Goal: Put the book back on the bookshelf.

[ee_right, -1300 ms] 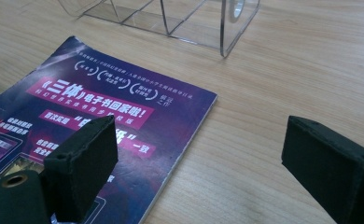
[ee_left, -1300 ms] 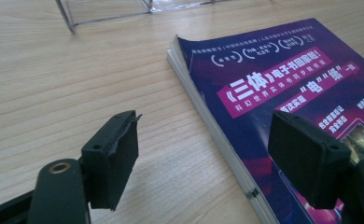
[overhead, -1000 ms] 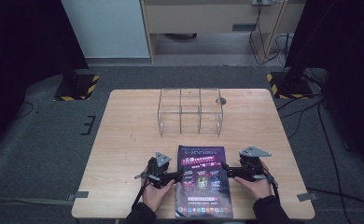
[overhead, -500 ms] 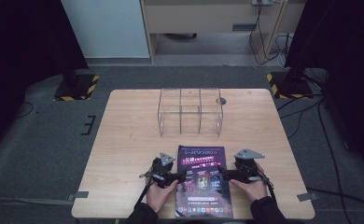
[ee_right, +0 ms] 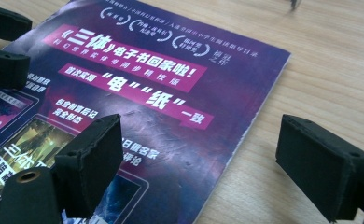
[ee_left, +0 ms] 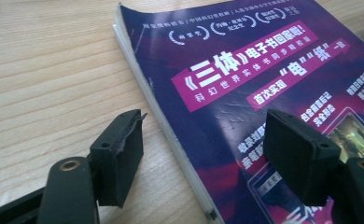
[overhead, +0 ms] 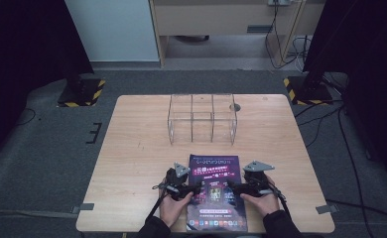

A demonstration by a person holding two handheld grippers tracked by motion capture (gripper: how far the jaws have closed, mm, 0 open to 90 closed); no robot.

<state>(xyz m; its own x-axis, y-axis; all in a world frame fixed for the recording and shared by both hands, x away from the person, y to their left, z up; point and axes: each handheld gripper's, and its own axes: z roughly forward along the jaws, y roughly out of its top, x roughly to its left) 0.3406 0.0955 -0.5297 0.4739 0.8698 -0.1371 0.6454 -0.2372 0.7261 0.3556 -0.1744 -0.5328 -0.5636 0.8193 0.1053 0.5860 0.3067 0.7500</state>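
**Both hand-held grippers straddling the magazine edges, nothing clamped**

Purple magazine point(overhead: 215, 193) lies flat on the desk point(overhead: 132, 148), near the front edge, cover up. Left hand-held gripper point(overhead: 194, 189) sits at its left edge: in the left gripper view one jaw is over bare wood, the other over the cover, spine edge between them. Jaws have just been closing a bit, pads not pressing on anything. Right hand-held gripper point(overhead: 232, 187) mirrors it at the right edge, jaws also just narrowed slightly, gap wide, page edge between them. Pads look slightly above the cover, hard to confirm from this angle. Clear acrylic organiser point(overhead: 203, 119) stands well behind the magazine, mid-desk
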